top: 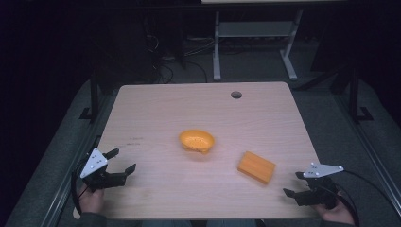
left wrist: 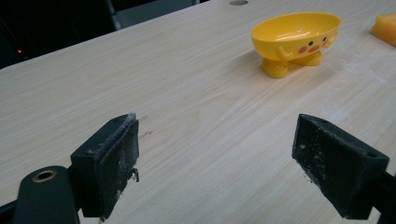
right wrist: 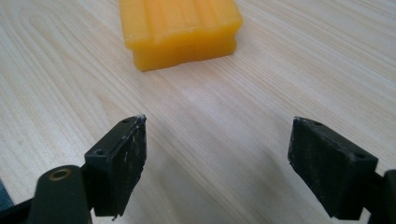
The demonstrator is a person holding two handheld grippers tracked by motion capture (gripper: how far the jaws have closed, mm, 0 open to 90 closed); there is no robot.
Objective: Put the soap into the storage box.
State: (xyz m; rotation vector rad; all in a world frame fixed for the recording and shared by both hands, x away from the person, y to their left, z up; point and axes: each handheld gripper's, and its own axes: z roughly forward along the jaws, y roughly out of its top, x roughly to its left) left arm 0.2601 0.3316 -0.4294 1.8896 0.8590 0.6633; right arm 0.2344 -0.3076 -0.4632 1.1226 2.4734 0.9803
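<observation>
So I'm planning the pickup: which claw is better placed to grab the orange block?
The right claw. It sits open near the orange block, which lies just ahead of its jaws. The left claw is across the table, facing the yellow bowl.

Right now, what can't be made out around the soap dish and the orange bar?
- Orange bar: far end cut off by the right gripper view's top edge; only a corner shows in the left gripper view.
- Soap dish: its painted face is too small to read in the high view.
- Room behind the table: too dark.
</observation>
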